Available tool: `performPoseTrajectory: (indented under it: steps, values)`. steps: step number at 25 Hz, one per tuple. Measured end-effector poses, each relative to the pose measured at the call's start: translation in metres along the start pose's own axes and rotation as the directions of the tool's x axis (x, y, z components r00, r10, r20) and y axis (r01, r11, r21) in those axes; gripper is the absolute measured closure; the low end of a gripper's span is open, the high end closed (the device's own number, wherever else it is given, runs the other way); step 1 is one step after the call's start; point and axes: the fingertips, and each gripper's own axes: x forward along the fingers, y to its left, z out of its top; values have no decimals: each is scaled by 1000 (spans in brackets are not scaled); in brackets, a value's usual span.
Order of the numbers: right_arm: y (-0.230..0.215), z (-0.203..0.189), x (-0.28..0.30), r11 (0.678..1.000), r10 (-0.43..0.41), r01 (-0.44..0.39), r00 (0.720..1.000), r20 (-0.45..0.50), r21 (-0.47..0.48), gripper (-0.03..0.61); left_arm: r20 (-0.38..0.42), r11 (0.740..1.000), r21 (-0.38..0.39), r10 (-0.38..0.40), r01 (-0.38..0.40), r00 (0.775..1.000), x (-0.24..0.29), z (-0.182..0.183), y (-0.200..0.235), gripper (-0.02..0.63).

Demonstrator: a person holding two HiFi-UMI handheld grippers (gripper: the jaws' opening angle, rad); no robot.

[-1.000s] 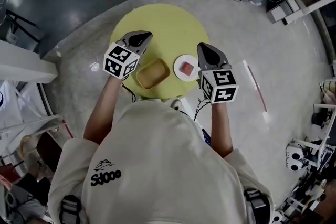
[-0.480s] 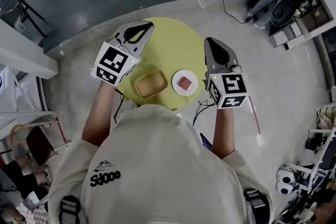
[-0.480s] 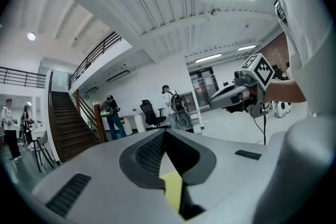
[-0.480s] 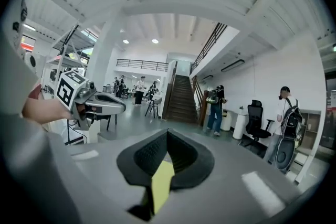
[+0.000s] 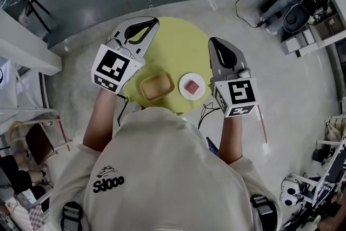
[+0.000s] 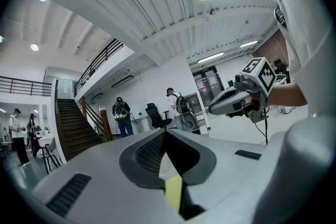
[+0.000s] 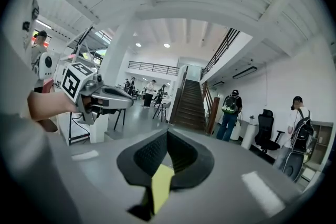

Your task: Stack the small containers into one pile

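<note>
Yellow table (image 5: 181,43) holds tan tray (image 5: 157,86) beside white dish (image 5: 192,86); left gripper (image 5: 153,22), right gripper (image 5: 214,41) both closed, empty.

Yellow-green table (image 5: 178,46); tan tray (image 5: 157,86); white plate (image 5: 184,79) with red block (image 5: 191,85); grey left gripper (image 5: 153,21), grey right gripper (image 5: 214,40), cubes (image 5: 113,68) black-and-white squared; cream shirt (image 5: 162,170) with black print (image 5: 108,179); pale grey floor (image 5: 292,89).

Grey floor (image 5: 303,89), staircase (image 7: 188,105) in bkgd

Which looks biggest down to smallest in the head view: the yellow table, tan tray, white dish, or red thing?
1. Table
2. Tray, only slightly bigger than the dish
3. Dish
4. Red thing, sitting in the dish
</note>
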Motion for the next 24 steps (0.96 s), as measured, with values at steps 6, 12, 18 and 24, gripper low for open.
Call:
performPoseTrajectory:
  steps: [6, 12, 18, 24]
  values:
    - [0, 10, -1, 1000, 18, -18, 999, 31, 19, 568, -11, 1000, 10, 2, -2, 1000, 2, -1, -2, 607]
    - [-1, 6, 1, 1000, 9, -10, 1000, 26, 27, 568, -20, 1000, 3, -2, 2, 1000, 3, -6, 0, 607]
    - [-3, -2, -4, 999, -3, 3, 1000, 17, 38, 568, -23, 1000, -2, -19, 19, 1000, 7, -8, -7, 607]
    - [-7, -5, -7, 999, -17, 17, 1000, 4, 39, 568, -28, 1000, -6, -26, 26, 999, 10, -9, -8, 607]
